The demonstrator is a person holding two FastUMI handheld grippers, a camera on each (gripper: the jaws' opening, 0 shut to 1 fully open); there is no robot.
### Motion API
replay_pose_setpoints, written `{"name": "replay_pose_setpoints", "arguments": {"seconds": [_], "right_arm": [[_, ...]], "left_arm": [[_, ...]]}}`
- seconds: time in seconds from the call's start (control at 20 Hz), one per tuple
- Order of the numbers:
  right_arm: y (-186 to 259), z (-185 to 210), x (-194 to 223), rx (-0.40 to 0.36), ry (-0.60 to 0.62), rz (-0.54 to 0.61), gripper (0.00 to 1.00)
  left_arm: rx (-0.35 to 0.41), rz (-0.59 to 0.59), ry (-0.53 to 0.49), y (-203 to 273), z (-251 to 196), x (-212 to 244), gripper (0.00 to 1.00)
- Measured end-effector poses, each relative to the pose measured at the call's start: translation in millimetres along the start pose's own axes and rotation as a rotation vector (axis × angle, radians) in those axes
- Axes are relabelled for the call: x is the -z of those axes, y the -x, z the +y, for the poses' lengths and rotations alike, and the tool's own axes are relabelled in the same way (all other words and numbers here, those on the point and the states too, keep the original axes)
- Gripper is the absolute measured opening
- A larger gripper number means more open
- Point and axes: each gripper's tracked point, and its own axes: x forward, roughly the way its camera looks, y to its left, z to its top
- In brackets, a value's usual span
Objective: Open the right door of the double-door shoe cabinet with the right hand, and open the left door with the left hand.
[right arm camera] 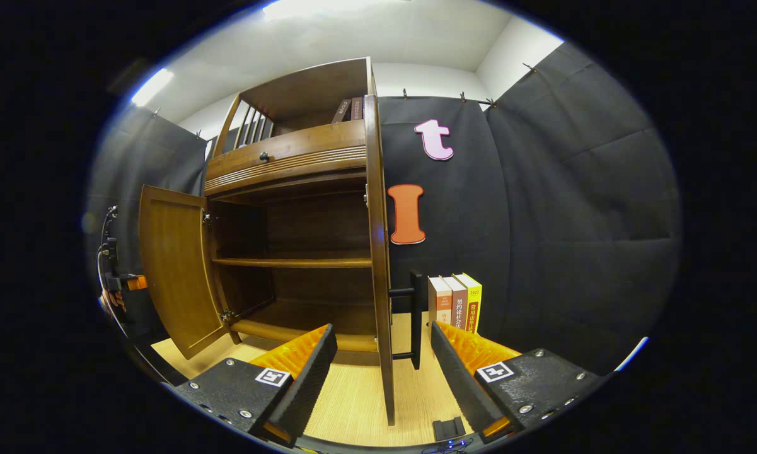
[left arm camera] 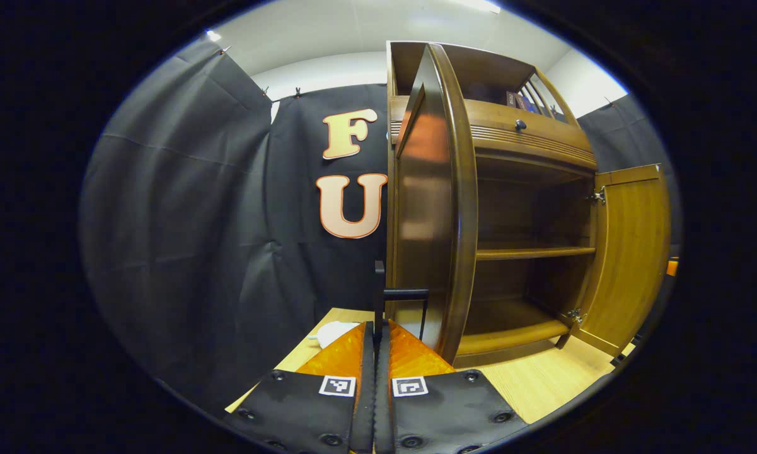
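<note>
Jaws apart astride right door

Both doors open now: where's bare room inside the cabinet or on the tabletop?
Free: the middle shelf, the bottom shelf, and tabletop before the cabinet. Crowded: beside the books, where the right door and its handle stand between the right gripper fingers.

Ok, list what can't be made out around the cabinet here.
Left door handle, lower end: left gripper view, covered by the shut left gripper.
Right door, front face: right gripper view, seen edge-on between the open right gripper fingers.
Top-shelf books: right gripper view, too small to identify.
</note>
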Motion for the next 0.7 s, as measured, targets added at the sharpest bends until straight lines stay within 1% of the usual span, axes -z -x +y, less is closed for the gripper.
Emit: {"name": "replay_pose_setpoints", "arguments": {"seconds": [0.05, 0.1, 0.15, 0.3, 0.4, 0.5, 0.55, 0.65, 0.7], "right_arm": [[-0.5, 0.1, -0.5, -0.001, 0.003, 0.002, 0.92], [-0.4, 1.0, -1.0, -0.003, 0.003, 0.003, 0.92], [-0.3, 2.1, -0.9, -0.005, 0.001, 0.003, 0.92], [-0.7, 6.8, -2.5, -0.007, -0.016, 0.006, 0.92], [-0.3, 8.5, -2.6, -0.004, -0.022, 0.013, 0.92], [0.1, 11.1, -5.1, -0.006, -0.025, 0.006, 0.92], [-0.2, 12.0, -6.0, -0.005, -0.025, 0.001, 0.92], [-0.7, 11.1, -5.5, -0.001, -0.011, -0.001, 0.92], [-0.6, 9.3, -4.0, 0.001, -0.001, 0.003, 0.92]], "left_arm": [[0.029, 0.001, -0.019, -0.7, 3.2, 1.3, 0.08], [0.059, 0.002, -0.013, -4.0, 10.6, 1.3, 0.13], [0.087, 0.006, 0.006, -8.1, 23.3, 2.0, 0.07], [0.189, -0.020, 0.069, -11.6, 46.3, -2.0, 0.07], [0.241, -0.032, 0.112, -13.3, 60.9, -1.4, 0.08], [0.299, -0.028, 0.164, -14.1, 65.2, 1.7, 0.08], [0.315, -0.024, 0.185, -12.7, 67.2, 1.2, 0.13], [0.305, -0.023, 0.181, -9.3, 72.7, 2.2, 0.14], [0.299, -0.017, 0.165, -3.6, 72.3, 3.8, 0.17]]}}
